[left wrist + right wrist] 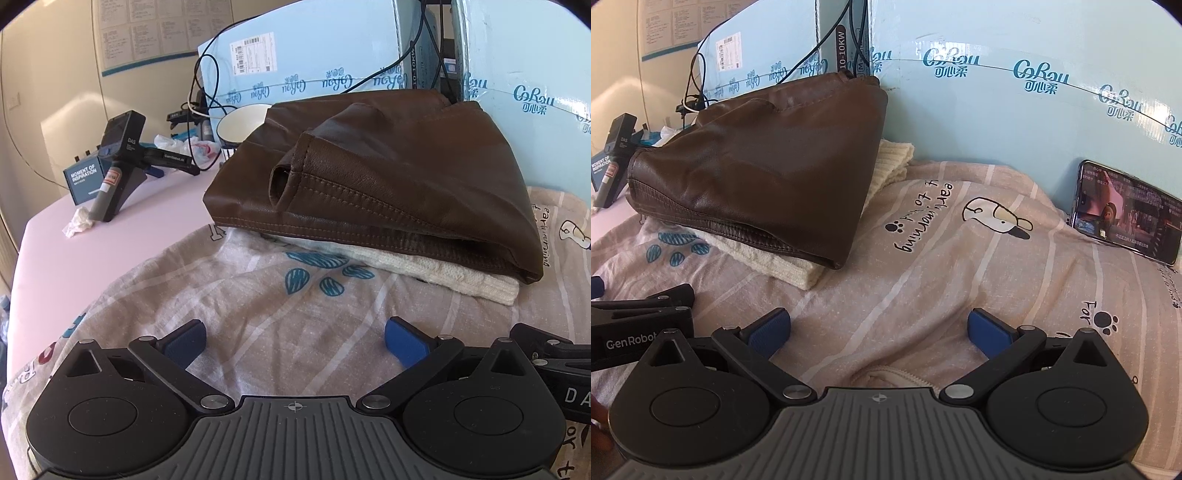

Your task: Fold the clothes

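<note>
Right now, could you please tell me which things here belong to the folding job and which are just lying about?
Folding job: brown leather jacket, cream knit sweater, printed beige garment.

Lying about: phone, white mug, crumpled tissue, spare handheld gripper, blue cartons.

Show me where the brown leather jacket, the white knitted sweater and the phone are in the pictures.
brown leather jacket (388, 177), left wrist view, on its folded top panel.
white knitted sweater (461, 282), left wrist view, on its exposed front edge.
phone (1126, 212), right wrist view, on its lit screen.

White knit (424, 271) mostly under brown jacket (388, 166), wall papers (147, 33) illegible
</note>
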Motion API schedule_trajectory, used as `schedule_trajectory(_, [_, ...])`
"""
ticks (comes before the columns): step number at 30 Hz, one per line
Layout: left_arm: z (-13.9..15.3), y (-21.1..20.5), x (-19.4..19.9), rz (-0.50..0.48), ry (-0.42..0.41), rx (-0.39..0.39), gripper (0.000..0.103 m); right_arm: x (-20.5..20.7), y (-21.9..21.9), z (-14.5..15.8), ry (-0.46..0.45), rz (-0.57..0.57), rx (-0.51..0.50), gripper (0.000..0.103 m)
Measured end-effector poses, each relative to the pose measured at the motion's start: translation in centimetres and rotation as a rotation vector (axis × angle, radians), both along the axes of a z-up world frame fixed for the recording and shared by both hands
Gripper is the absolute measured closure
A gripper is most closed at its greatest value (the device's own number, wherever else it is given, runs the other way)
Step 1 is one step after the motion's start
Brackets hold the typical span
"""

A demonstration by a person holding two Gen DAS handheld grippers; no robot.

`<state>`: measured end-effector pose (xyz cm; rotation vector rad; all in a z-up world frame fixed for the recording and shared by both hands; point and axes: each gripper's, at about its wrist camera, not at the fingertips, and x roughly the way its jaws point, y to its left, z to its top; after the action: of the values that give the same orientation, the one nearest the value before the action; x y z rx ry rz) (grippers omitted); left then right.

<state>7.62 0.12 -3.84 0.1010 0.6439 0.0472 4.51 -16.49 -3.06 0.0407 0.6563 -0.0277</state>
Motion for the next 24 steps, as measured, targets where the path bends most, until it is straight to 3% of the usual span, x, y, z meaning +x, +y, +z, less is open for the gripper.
schedule_trajectory(7, [-0.1,1.3,0.4,0.003,0.026,-0.093,0.0,0.1,0.1,0.1,0.003,0.001,-0.006,0.0])
schedule_trajectory(24, [-0.2,0.9,0.3,0.004,0.028,-0.09,0.0,0.1,0.1,0.2,0.005,0.002,-0.012,0.0])
